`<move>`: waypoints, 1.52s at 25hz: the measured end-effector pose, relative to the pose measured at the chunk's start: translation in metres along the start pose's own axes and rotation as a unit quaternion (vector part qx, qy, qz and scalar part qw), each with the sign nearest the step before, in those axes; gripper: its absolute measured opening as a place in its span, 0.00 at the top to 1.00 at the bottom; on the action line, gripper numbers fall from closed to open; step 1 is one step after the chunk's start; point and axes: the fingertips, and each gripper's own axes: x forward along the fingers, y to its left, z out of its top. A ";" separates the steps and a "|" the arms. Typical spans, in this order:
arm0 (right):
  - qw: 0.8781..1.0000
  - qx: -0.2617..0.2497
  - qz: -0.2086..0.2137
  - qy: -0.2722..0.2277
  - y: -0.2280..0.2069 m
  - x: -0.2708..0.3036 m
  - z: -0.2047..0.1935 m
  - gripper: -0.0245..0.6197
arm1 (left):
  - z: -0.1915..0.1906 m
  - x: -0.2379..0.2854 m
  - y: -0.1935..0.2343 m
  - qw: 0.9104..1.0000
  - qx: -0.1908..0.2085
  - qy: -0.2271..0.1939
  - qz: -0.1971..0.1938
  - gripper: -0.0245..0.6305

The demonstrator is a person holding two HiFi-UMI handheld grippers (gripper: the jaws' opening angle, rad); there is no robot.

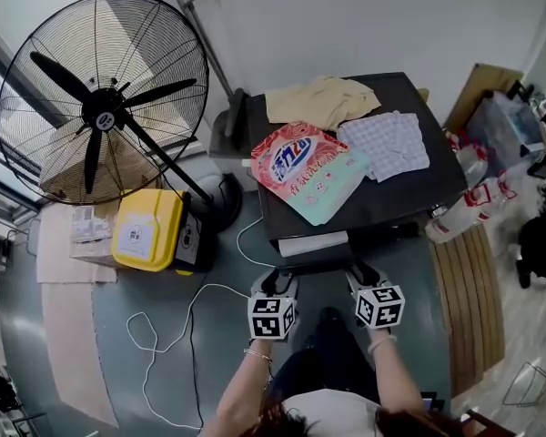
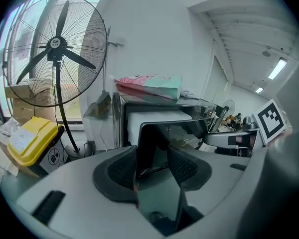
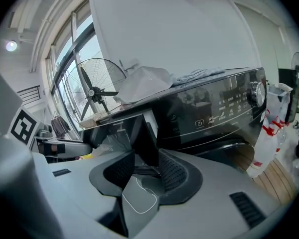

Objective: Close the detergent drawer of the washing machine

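Note:
The black washing machine [image 1: 409, 189] stands in front of me with its detergent drawer [image 1: 313, 243] pulled out at the front left, white inside. In the head view my left gripper [image 1: 278, 282] and right gripper [image 1: 361, 273] hang side by side just before the drawer's dark front. In the left gripper view the drawer front [image 2: 162, 133] stands right ahead of the left gripper [image 2: 154, 158], whose jaws are open. From the right gripper [image 3: 145, 166], also open, the drawer [image 3: 124, 128] sticks out left of the control panel [image 3: 224, 108]. No pad presses on anything.
On the machine's lid lie a detergent bag [image 1: 309, 169], a beige cloth [image 1: 320, 100] and a checked cloth [image 1: 387, 144]. A big standing fan [image 1: 105, 98] and a yellow box [image 1: 147, 228] are at the left. A white cable [image 1: 177, 335] runs over the floor. Bottles [image 1: 478, 203] stand at the right.

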 end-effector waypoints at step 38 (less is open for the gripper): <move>0.999 0.025 0.017 -0.016 -0.007 0.039 0.034 0.68 | 0.033 0.029 0.026 0.998 -0.040 -0.007 0.044 0.66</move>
